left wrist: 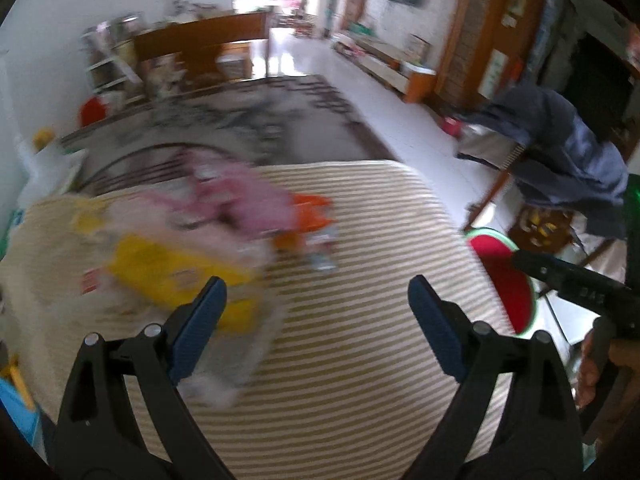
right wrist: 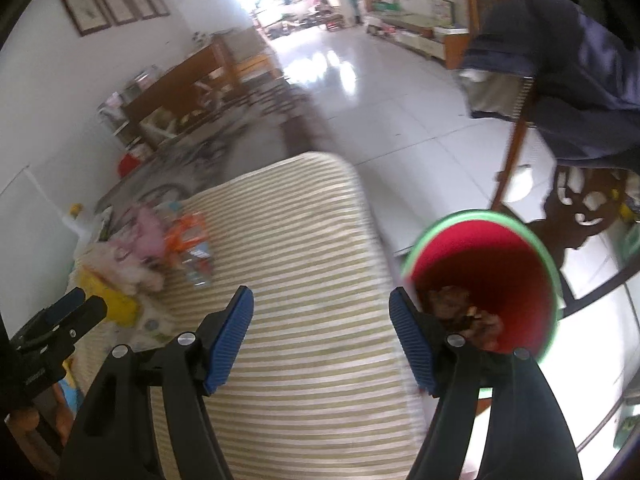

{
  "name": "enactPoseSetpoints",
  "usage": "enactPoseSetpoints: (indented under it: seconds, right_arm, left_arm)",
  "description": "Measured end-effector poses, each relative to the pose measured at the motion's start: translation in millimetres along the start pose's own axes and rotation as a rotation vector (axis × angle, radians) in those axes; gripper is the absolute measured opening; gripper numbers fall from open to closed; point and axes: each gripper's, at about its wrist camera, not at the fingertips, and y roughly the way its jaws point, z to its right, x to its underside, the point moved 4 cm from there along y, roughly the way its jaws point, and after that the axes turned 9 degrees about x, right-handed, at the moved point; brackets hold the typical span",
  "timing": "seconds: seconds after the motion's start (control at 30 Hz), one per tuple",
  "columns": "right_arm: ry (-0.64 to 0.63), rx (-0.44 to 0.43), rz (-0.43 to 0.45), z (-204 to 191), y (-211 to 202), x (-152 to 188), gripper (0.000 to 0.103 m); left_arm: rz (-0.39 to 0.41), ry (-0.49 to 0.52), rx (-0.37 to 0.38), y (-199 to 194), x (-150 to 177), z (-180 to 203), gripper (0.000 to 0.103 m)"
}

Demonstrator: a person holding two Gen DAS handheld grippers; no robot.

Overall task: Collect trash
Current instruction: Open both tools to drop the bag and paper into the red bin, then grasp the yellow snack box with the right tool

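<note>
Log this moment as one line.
left gripper: open, empty | right gripper: open, empty | red bin with green rim: holds brown scraps, beside striped cushion | blurred litter pile: on cushion

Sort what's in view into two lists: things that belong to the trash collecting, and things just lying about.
Belongs to the job:
- red bin with green rim, brownish scraps already inside
- pile of wrappers and packets on the striped surface
- left gripper and right gripper, both open and empty

Just lying about:
- dark jacket on a chair
- patterned rug
</note>
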Motion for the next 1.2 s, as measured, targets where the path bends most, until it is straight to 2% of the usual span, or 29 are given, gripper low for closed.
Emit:
enactPoseSetpoints:
  seconds: [0.17, 0.27, 0.37, 0.5, 0.67, 0.83, 0.87, 0.9, 1.0, 1.13, 1.2]
  right_arm:
    - [-0.126, -0.043, -0.014, -71, 6, 9, 0.072]
    - [-0.269, -0.053, -0.023, -122, 9, 7, 0.078]
    - [-0.413, -0.057, 0.01, -176, 10, 2, 0.081]
    - [-0.545, -0.061, 0.003, -234, 22, 5, 0.081]
    - [-0.698, -0.017, -0.023, -281, 45, 21, 0.081]
    - [-0.81, 0.02, -0.04, -302, 61, 40, 0.078]
    - [-0.816, 0.039, -0.045, -302, 64, 43, 0.072]
    - [-0.819, 0.056, -0.049, -300, 67, 44, 0.05]
    - [-0.778, 0.006, -0.068, -297, 61, 45, 0.04]
    - [-0.675, -0.053, -0.03, -284, 28, 42, 0.037]
    - [-0.59, -0.093, -0.024, -271, 10, 41, 0.037]
  left_arm:
    - [-0.003, -0.075, -0.087, -23, 16, -75, 0.09]
    - [0.006, -0.113, -0.125, -41, 26, -116, 0.09]
    - [0.003, -0.144, -0.154, -54, 39, -153, 0.09]
    - [-0.007, -0.175, -0.16, -64, 54, -183, 0.09]
    - [-0.012, -0.207, -0.152, -74, 69, -208, 0.09]
    - [-0.018, -0.213, -0.136, -77, 78, -220, 0.09]
    - [-0.02, -0.214, -0.131, -77, 79, -222, 0.09]
    - [-0.02, -0.214, -0.126, -77, 80, -222, 0.09]
    - [-0.021, -0.206, -0.114, -78, 80, -222, 0.09]
    - [-0.031, -0.151, -0.086, -72, 72, -221, 0.09]
    - [-0.047, -0.072, -0.079, -67, 61, -220, 0.09]
